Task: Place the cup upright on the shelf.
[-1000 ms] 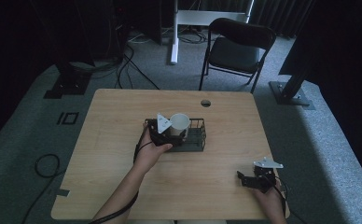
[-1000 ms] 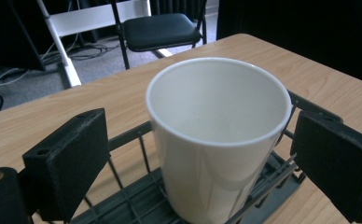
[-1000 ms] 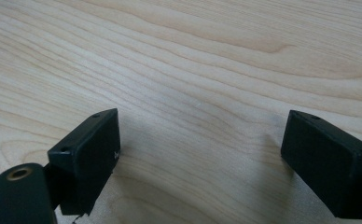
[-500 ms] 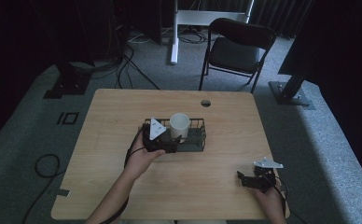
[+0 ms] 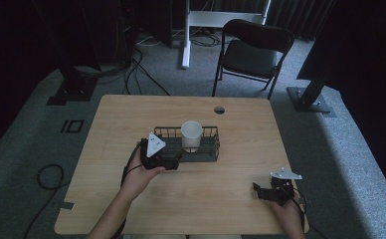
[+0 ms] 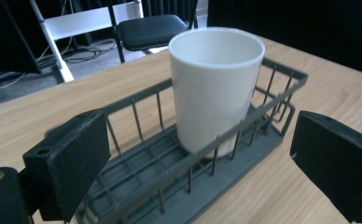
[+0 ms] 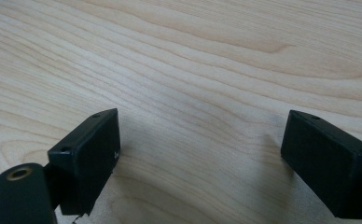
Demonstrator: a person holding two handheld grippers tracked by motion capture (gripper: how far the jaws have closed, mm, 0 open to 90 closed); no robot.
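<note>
Left tool (image 5: pixel 173 163), jaws wide and empty, faces the wire basket (image 5: pixel 208 151) holding a white cup (image 5: pixel 191 135), seemingly lined up to grasp; right tool (image 5: pixel 263 192) rests open on the surface (image 5: pixel 131 112).

Cup (image 5: pixel 191 135) stands in wire basket (image 5: pixel 208 149), mid-frame on bench (image 5: pixel 181 199). Left gripper (image 5: pixel 173 163) just left-below basket, at its lower-left corner. Right gripper (image 5: pixel 259 190) lower right, well apart, on bench. Chair (image 5: pixel 253 55) behind bench, upper right of centre.
</note>
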